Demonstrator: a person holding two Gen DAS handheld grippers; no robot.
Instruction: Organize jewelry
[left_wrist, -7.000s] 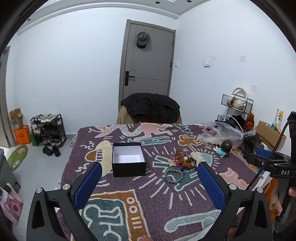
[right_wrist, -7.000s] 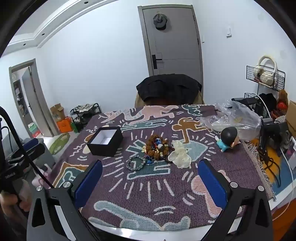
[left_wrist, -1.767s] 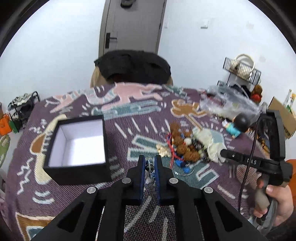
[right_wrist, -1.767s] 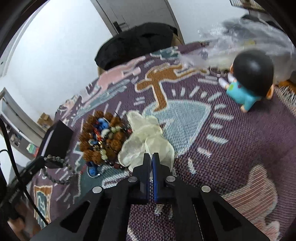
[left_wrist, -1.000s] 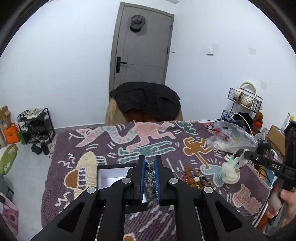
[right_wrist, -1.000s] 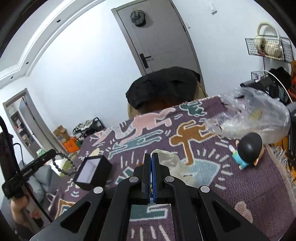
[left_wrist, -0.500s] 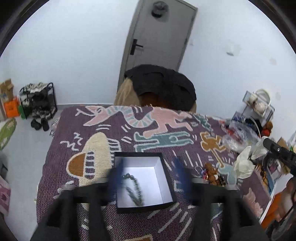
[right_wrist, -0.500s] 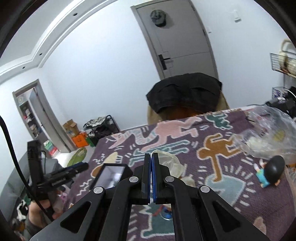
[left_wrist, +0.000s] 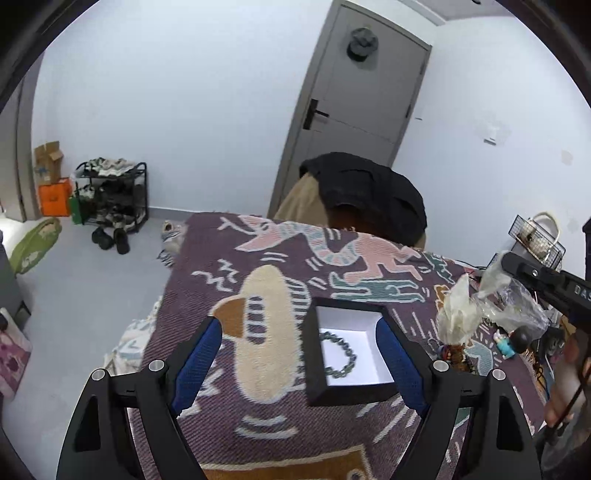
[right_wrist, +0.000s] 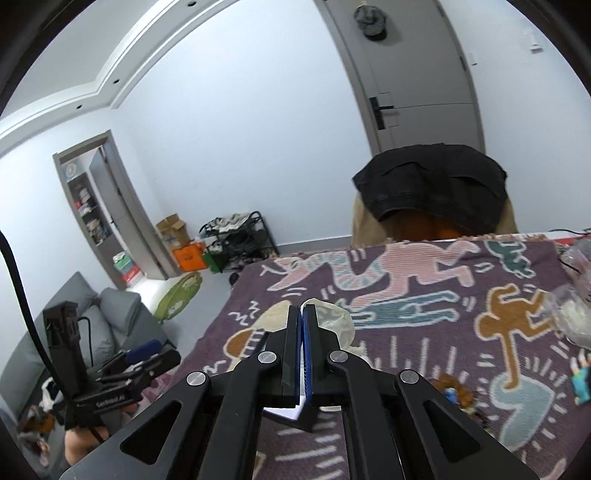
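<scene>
While left gripper (left_wrist: 299, 354) jaws have just spread, empty | beaded bracelet (left_wrist: 338, 355) flat in black box (left_wrist: 314, 369), oval's long axis front-to-back | right gripper (right_wrist: 303, 325) pinches pale translucent pouch (right_wrist: 332, 317)

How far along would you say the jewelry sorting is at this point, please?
Done: one beaded bracelet lies in the black box, and the left gripper has just opened, empty. In hand: the right gripper pinches a pale organza pouch. Left: the bead pile on the blanket.

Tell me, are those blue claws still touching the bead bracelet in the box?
Apart. The left wrist view shows the bracelet lying on the box floor, with the left gripper open.
</scene>
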